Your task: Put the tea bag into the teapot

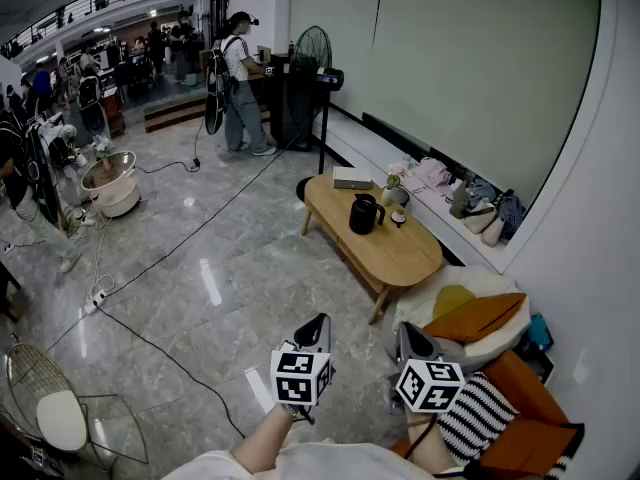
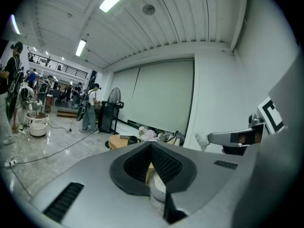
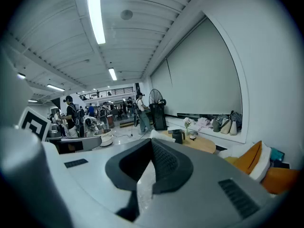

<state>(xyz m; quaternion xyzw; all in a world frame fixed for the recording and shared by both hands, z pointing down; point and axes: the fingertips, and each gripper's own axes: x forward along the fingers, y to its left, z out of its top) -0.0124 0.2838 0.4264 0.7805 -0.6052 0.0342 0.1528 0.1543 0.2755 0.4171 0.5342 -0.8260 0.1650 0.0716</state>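
I see open floor [image 1: 260, 268] between me and the table [image 1: 405, 253], crossed by a cable [image 1: 165, 353] off to the left. The table's near half is bare, while the teapot [image 1: 366, 213], a vase [image 1: 392, 192] and a box [image 1: 352, 177] crowd its far half. Cushions [image 1: 478, 318] hem in the right side, just beside the table's near end.

Left tongs [image 1: 318, 326], right tongs [image 1: 408, 336]: grey, black ridged pads [image 2: 166, 164], 2 black-white marker cubes [image 1: 300, 376].
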